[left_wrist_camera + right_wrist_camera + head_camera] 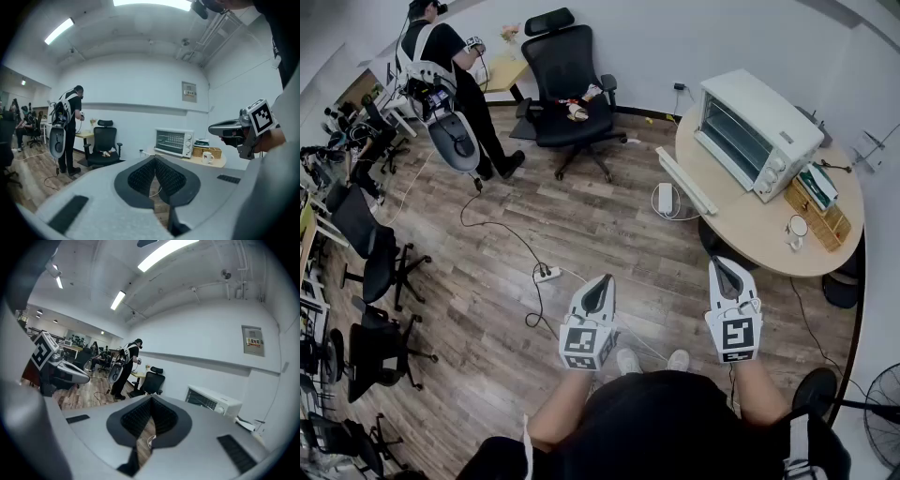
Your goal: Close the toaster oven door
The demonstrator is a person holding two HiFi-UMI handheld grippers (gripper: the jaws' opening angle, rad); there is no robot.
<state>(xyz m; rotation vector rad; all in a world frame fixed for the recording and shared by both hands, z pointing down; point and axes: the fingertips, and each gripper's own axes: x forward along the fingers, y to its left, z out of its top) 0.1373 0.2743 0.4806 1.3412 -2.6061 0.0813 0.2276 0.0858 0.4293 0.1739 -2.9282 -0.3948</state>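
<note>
One toaster oven (759,131) sits on the round surface (741,230) at the far right, well apart from both tools. Its glass door looks upright against the front. The left tool (600,284) and right tool (727,267) hang over the floor, jaws pressed together on nothing. A hard shove with a closed tip could slide the oven towards the basket (814,214) beside it. The power strip (547,273) could catch a foot.

Jaws together, the left hand-held gripper (155,161) faces the toaster oven (174,142).
</note>
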